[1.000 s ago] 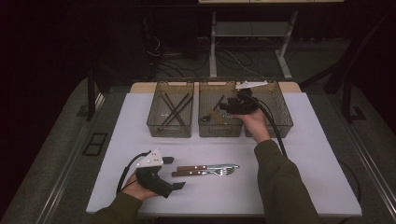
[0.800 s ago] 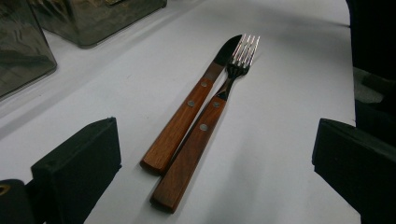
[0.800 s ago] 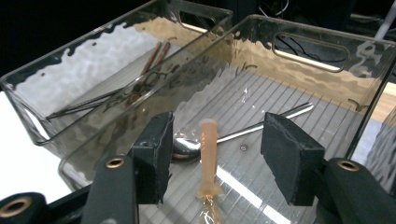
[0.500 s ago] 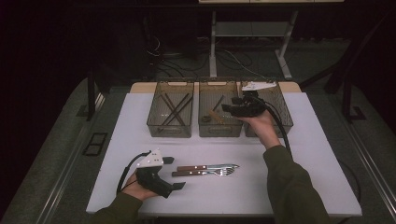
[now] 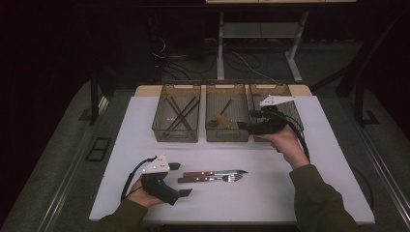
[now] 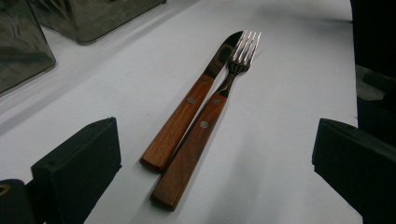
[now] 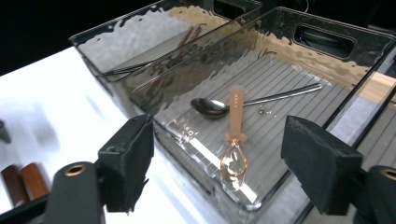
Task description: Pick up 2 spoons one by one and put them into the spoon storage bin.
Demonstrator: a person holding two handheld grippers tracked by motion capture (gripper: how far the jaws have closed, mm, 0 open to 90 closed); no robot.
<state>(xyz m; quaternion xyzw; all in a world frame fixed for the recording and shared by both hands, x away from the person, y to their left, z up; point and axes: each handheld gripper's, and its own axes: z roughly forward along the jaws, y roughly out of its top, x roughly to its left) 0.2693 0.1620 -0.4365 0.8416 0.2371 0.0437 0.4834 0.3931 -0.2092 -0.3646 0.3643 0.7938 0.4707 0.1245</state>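
Now your right gripper [image 5: 243, 127] has just been opening, empty, beside the middle bin [image 5: 227, 137] holding the spoons [image 7: 232, 135]; your left gripper [image 5: 186, 192], open, waits by knife [image 6: 194, 99] and fork [image 6: 205, 119] on the table [image 5: 270, 193], likely next for sorting.

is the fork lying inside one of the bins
No, the fork lies on the white table beside the knife, outside the bins.
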